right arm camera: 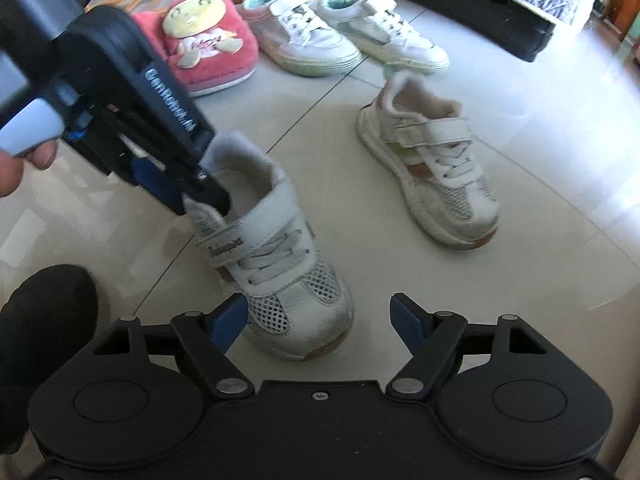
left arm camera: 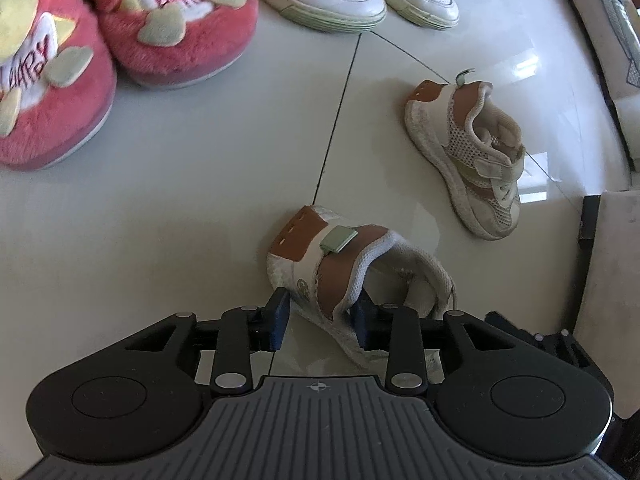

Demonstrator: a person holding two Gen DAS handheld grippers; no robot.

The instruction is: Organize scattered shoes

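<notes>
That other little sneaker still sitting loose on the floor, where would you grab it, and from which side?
Grip the loose sneaker at its padded heel collar, one finger inside the opening and one outside, coming from above. It stands upright with the opening facing up, and the collar is thin enough to pinch. The left gripper holds the near sneaker this way; the right gripper is open.

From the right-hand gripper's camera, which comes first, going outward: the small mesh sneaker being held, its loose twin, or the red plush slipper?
1. Held mesh sneaker, toe just ahead of the right gripper, slightly left.
2. Loose twin sneaker, farther, to the right.
3. Red plush slipper, far back, left.
</notes>
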